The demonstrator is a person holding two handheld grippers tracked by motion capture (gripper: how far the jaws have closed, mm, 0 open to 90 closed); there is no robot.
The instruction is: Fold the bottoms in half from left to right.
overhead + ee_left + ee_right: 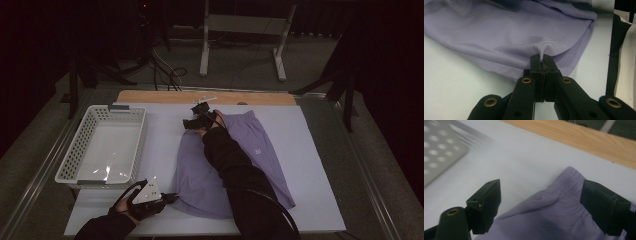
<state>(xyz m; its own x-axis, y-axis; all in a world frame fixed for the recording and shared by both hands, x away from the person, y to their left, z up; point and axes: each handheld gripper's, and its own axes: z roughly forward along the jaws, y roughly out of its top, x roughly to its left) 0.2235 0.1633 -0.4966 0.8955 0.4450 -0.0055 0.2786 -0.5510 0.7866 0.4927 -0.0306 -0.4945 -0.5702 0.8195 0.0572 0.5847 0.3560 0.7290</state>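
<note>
Lilac garment on table: left gripper pinches its hem tight; right gripper hovers over far edge, jaws wide, empty

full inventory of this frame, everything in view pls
shorts: 1, lilac, flat on the sheet, middle to right
basket: 1, white, perforated, left on the sheet
sheet: 1, white, covers the table top
table top: 1, wood, strip bare along the far edge
stand: 1, grey legs, on the floor behind the table
left gripper: 1, black, shut on the shorts' near hem
right gripper: 1, black, open over the shorts' far end
sleeves: 2, black
</note>
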